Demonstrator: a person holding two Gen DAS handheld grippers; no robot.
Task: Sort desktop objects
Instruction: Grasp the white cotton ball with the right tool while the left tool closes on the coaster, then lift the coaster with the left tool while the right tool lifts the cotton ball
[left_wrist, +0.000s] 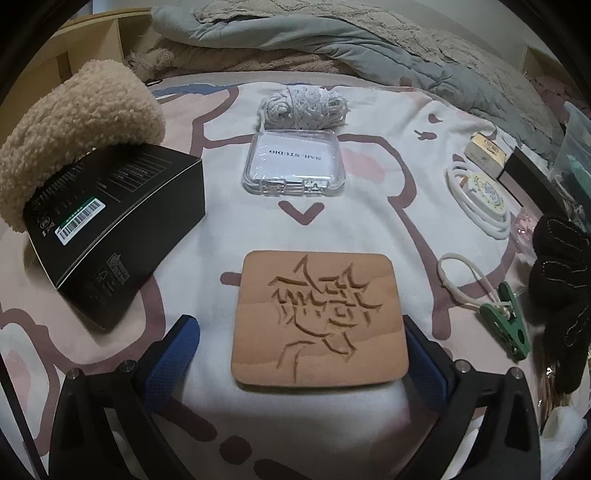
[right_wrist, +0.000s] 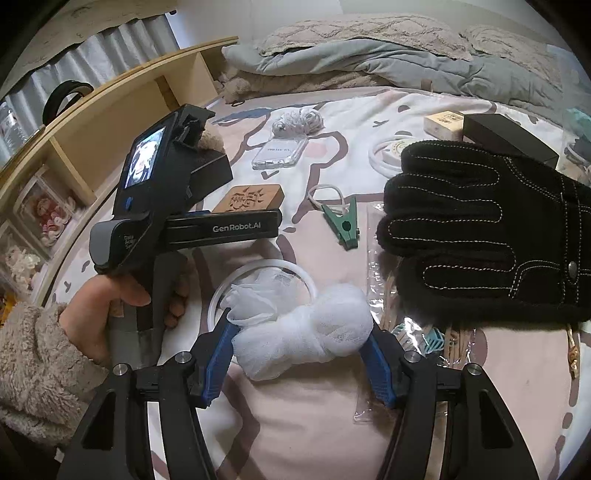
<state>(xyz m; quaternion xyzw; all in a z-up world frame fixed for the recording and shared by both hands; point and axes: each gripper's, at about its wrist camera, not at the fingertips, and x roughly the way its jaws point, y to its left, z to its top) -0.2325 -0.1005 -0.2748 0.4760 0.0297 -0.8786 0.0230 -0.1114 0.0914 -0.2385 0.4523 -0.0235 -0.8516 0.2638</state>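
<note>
Between the right claw (right_wrist: 299, 350), gripped white gauze (right_wrist: 303, 339) half-hides a ring (right_wrist: 258, 266); left claw (left_wrist: 301, 332) wide.

The blanket (left_wrist: 369, 229) is white with pale pink patches and dusky mauve outlines. On it, the carved wooden block (left_wrist: 320, 319) is warm tan, its incised figure darker brown. The box (left_wrist: 122, 221) is black with fine white print and a green-and-white barcode label. The fleece item (left_wrist: 74, 125) is cream beige. The case (left_wrist: 294, 162) is clear over a white card with black letters (they read NAIL STUDIO), and the cord bundle (left_wrist: 304, 105) is grey-white. The clip (right_wrist: 343, 225) is green, the glove (right_wrist: 491, 229) black with pale stitching, and the gauze bundle (right_wrist: 306, 332) is white. The gripper pads (right_wrist: 216, 354) are blue on black fingers.
</note>
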